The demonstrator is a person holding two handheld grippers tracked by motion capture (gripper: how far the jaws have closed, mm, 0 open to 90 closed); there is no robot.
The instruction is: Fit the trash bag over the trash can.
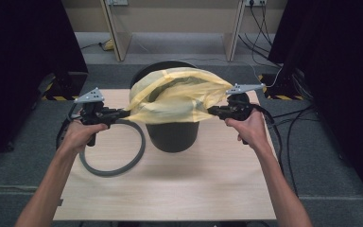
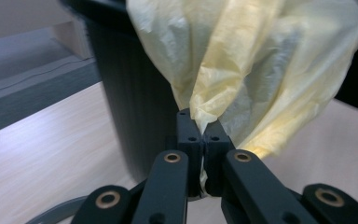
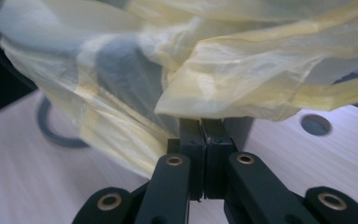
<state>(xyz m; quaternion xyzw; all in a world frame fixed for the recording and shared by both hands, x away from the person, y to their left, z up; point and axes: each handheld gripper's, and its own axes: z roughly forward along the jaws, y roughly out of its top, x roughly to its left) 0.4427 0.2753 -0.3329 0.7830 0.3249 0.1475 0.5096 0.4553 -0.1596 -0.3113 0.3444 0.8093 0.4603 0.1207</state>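
Note:
A thin yellow plastic bag (image 1: 177, 97) is stretched across the mouth of a black bin (image 1: 173, 135) standing at the middle of the wooden table (image 1: 194, 184). My left gripper (image 1: 123, 113) is shut on the bag's left edge, beside the bin's wall. My right gripper (image 1: 212, 111) is shut on the bag's right edge. In the left gripper view the bag (image 2: 261, 70) bunches out of the closed jaws in front of the bin (image 2: 135, 116). In the right gripper view the bag (image 3: 205, 74) drapes over the closed jaws and hides most of the bin.
A grey ring (image 1: 118, 158) lies flat on the table left of the bin, under my left hand. A round hole (image 3: 316, 124) shows in the tabletop in the right gripper view. Cables (image 1: 283, 137) trail off the table's right side. Wooden furniture legs (image 1: 116, 33) stand behind.

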